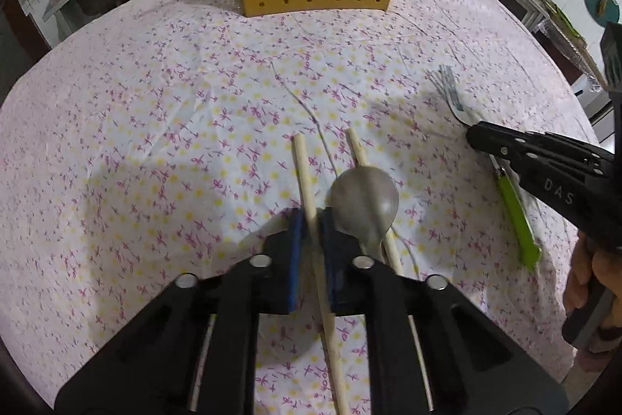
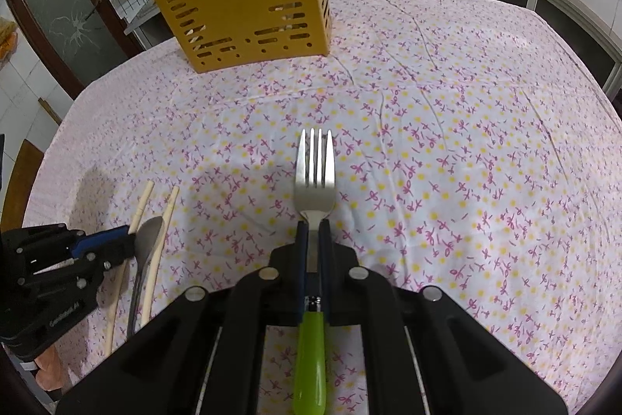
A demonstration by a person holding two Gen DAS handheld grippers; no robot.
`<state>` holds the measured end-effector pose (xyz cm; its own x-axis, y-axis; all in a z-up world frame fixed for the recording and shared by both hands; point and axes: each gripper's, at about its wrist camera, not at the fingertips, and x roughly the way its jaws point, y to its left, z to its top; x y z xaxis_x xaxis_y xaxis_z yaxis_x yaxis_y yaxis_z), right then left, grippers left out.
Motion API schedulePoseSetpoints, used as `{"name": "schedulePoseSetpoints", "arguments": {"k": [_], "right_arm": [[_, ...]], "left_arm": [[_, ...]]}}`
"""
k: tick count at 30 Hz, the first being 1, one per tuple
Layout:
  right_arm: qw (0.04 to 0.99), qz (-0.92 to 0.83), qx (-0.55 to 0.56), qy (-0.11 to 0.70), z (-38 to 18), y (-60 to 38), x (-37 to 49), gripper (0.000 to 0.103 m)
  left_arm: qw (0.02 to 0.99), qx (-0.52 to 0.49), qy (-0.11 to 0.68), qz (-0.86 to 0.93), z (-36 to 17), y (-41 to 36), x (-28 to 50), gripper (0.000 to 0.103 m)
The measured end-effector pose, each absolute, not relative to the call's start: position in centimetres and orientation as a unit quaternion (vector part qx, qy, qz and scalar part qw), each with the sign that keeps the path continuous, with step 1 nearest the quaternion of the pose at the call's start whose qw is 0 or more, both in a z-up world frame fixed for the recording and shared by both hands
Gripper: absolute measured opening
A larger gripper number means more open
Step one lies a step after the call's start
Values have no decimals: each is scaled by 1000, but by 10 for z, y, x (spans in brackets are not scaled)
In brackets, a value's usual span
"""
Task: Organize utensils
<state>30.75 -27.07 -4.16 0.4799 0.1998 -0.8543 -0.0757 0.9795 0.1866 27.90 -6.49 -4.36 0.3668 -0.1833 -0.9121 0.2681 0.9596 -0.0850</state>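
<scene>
Chopstick (image 1: 311, 205) clamped between my left gripper (image 1: 310, 220) pads; right gripper (image 2: 312, 236) closed on fork (image 2: 315, 177) neck. Both low over cloth (image 1: 155, 104), held lengthwise, probably for dropping upright into caddy (image 2: 248, 6) at the far edge.

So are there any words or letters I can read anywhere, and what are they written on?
"DAS": raised letters on the black body of the right gripper, seen from the left wrist camera.
Small white print on the side of the left gripper, seen from the right wrist camera: too blurred to read.
The yellow utensil holder, fork and tablecloth show no writing.
</scene>
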Motion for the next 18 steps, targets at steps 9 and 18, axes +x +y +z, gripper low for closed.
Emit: {"name": "schedulePoseSetpoints", "arguments": {"k": [9, 18], "right_arm": [[876, 82, 71, 471, -33, -276, 296, 6], [909, 104, 105, 390, 5, -287, 277, 6]], "left_arm": [[858, 40, 495, -130, -27, -62, 264, 4], [902, -44, 404, -143, 27, -36, 253, 4]]}}
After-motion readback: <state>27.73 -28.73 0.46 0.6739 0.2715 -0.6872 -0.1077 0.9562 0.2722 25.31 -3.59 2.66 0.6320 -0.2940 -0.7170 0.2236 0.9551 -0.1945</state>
